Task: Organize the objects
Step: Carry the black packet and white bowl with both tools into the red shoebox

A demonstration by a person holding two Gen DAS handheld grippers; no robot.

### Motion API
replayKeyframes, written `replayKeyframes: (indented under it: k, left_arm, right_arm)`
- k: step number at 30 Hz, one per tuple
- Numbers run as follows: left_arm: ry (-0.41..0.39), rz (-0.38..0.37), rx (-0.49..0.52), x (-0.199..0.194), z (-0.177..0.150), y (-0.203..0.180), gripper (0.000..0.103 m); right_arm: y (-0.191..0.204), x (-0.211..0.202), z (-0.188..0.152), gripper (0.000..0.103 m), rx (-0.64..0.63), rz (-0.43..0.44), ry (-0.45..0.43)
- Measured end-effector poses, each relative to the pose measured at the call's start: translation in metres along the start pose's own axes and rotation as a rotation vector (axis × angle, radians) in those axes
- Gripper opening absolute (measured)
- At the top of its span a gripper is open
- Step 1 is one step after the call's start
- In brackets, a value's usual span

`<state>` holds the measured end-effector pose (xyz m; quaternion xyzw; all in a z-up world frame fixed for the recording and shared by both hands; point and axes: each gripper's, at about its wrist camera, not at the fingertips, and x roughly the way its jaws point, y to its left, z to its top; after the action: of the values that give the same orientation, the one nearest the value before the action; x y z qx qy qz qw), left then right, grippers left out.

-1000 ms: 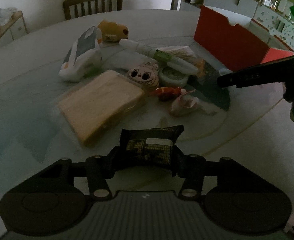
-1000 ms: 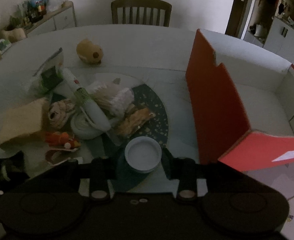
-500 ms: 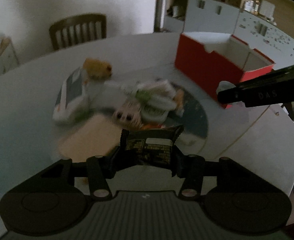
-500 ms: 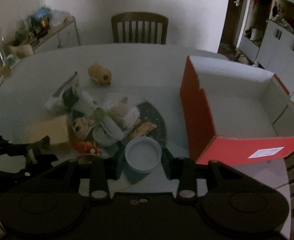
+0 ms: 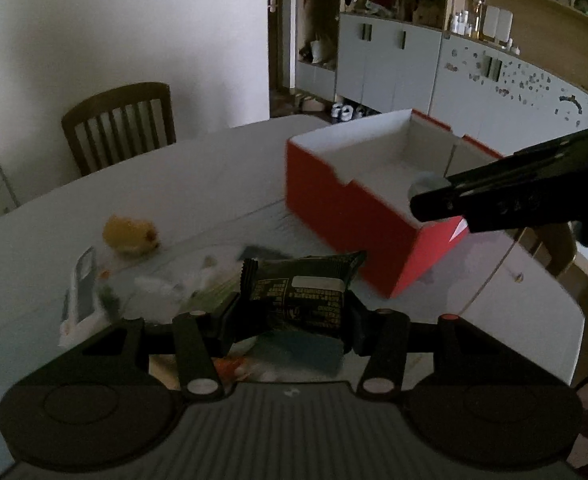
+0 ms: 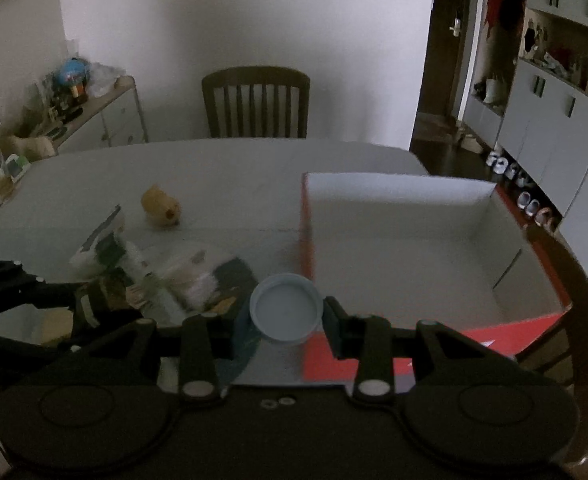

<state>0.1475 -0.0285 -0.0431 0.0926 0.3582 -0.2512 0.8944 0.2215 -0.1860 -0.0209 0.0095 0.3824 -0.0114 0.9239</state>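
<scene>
My left gripper (image 5: 292,320) is shut on a dark snack packet (image 5: 300,294), held in the air above the table. My right gripper (image 6: 286,320) is shut on a round pale blue tub (image 6: 286,308), held just over the near left corner of the red box. The red box (image 5: 354,224) with a white inside (image 6: 406,248) lies open and holds nothing that I can see. In the left wrist view the right gripper (image 5: 434,202) reaches in from the right above the box's near end. In the right wrist view the left gripper (image 6: 90,304) shows low at the left with its packet.
A heap of packets, a tube and small toys (image 6: 166,276) lies left of the box, with a yellow plush toy (image 5: 132,236) behind it. A wooden chair (image 6: 256,102) stands at the table's far side. Cabinets (image 5: 414,68) line the right wall.
Both grippers have risen with their loads and swung right toward the red box. The heap on the table now lies lower and farther off in both views, and the box's inside has come into sight.
</scene>
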Motion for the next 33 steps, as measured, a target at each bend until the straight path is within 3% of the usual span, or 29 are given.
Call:
replayKeyframes:
  k: [10, 19, 26, 33]
  left_arm:
    - [0.013, 0.0, 0.046, 0.045, 0.049, -0.069, 0.052]
    - [0.045, -0.002, 0.081, 0.091, 0.091, -0.103, 0.052]
    - [0.127, -0.009, 0.12, 0.143, 0.119, -0.115, 0.052]
    - [0.267, -0.017, 0.149, 0.201, 0.126, -0.125, 0.052]
  right_arm:
    - [-0.074, 0.008, 0.013, 0.038, -0.039, 0.016, -0.008]
    - [-0.127, 0.025, 0.014, 0.038, -0.053, -0.018, 0.003]
    - [-0.161, 0.049, 0.016, 0.038, -0.031, -0.027, 0.046]
    - [-0.172, 0.085, 0.012, 0.038, -0.114, -0.009, 0.124]
